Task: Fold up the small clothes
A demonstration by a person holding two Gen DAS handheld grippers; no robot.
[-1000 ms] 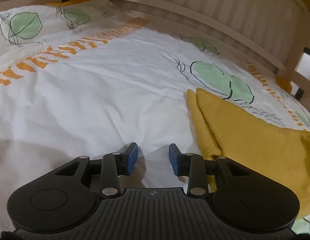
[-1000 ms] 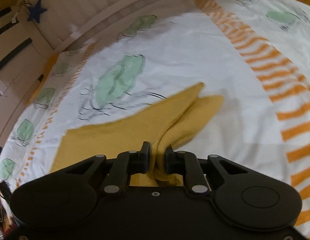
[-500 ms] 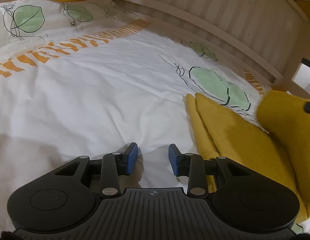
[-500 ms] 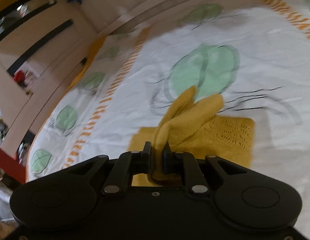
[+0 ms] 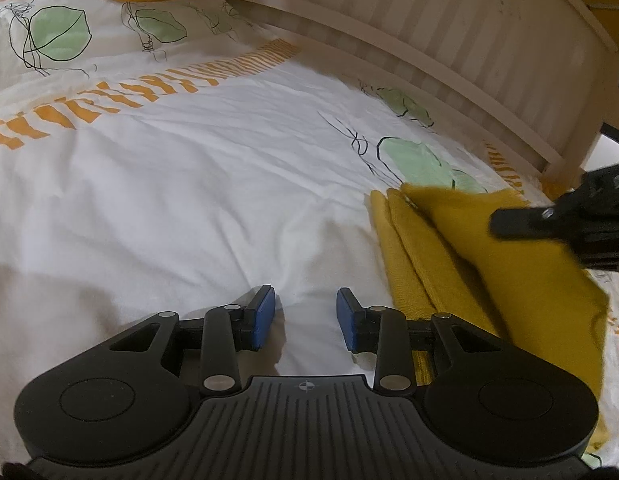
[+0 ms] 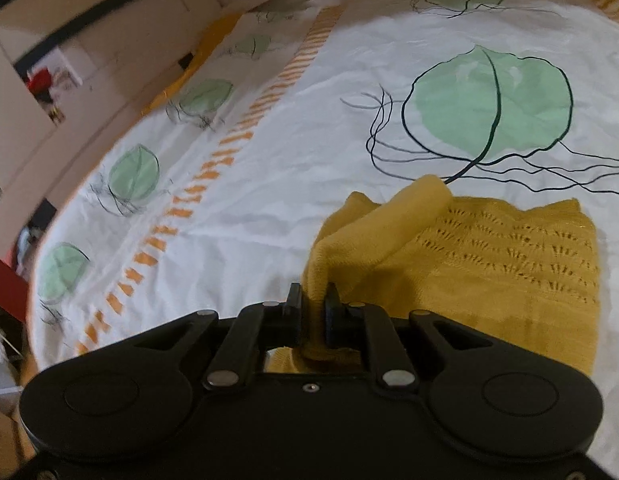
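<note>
Yellow knit garment (image 6: 489,264) pinched by right gripper (image 6: 314,300) on bedsheet (image 5: 189,184); left gripper (image 5: 305,312) fingers apart, empty.

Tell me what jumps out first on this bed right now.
The mustard yellow knit garment, lying on the white leaf-print duvet, stands out most. The right tool is shut on a bunched fold of it. The left tool hovers open over bare duvet beside the garment.
</note>
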